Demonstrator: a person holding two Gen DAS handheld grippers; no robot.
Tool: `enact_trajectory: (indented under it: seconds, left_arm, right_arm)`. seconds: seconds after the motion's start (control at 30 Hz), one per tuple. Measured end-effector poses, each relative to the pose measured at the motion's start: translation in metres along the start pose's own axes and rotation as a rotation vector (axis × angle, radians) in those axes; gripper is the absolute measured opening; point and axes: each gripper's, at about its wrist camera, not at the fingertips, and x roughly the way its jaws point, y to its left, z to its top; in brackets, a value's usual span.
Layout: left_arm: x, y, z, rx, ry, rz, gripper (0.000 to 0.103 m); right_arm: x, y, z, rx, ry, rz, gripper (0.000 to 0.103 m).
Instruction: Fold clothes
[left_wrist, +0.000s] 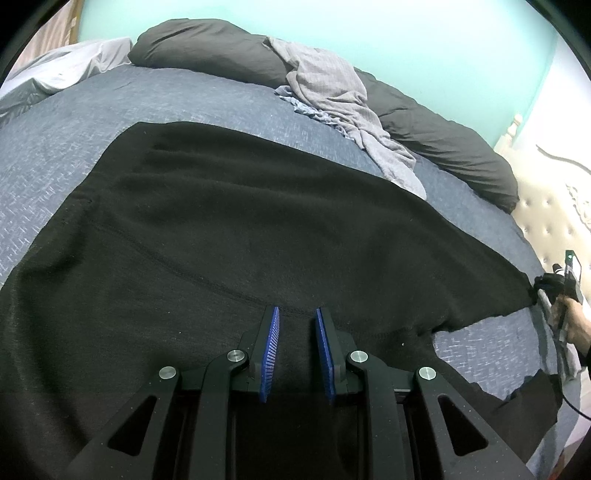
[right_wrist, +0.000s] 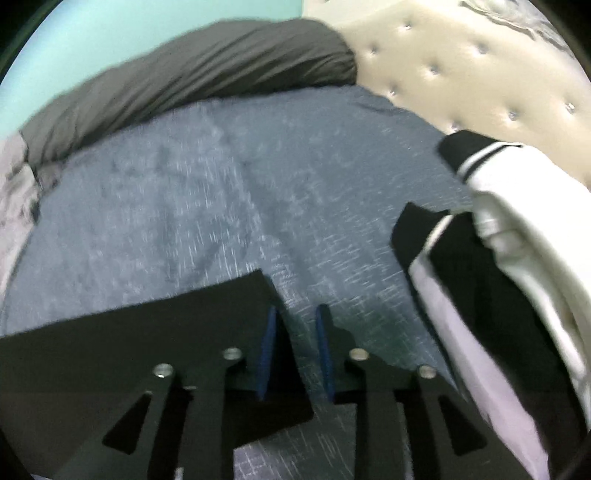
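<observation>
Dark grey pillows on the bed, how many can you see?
2. One dark grey pillow lies at the far left of the bed's back edge; the other dark grey pillow lies to its right, toward the tufted headboard. Crumpled grey clothes overlap both, possibly hiding more.

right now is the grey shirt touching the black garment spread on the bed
Touching. In the left wrist view the grey shirt's lower tip lies against the far edge of the black garment, with no blue bedspread showing between them.
</observation>
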Motion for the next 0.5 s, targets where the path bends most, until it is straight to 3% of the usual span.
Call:
enact_trajectory:
  seconds: [0.13, 0.37, 0.5]
  left_arm:
    - [-0.003, -0.002, 0.0, 0.003, 0.004, -0.002, 0.022]
    - [-0.01, -0.005, -0.005, 0.014, 0.017, -0.01, 0.022]
    - [-0.015, -0.006, -0.008, 0.023, 0.027, -0.017, 0.03]
  right_arm:
    - [-0.021, 0.0, -0.009, -0.003, -0.021, 0.104, 0.031]
    - [-0.025, 0.019, -0.043, -0.031, 0.083, 0.201, 0.031]
    - [-0.04, 0.011, -0.067, 0.048, 0.126, 0.258, 0.05]
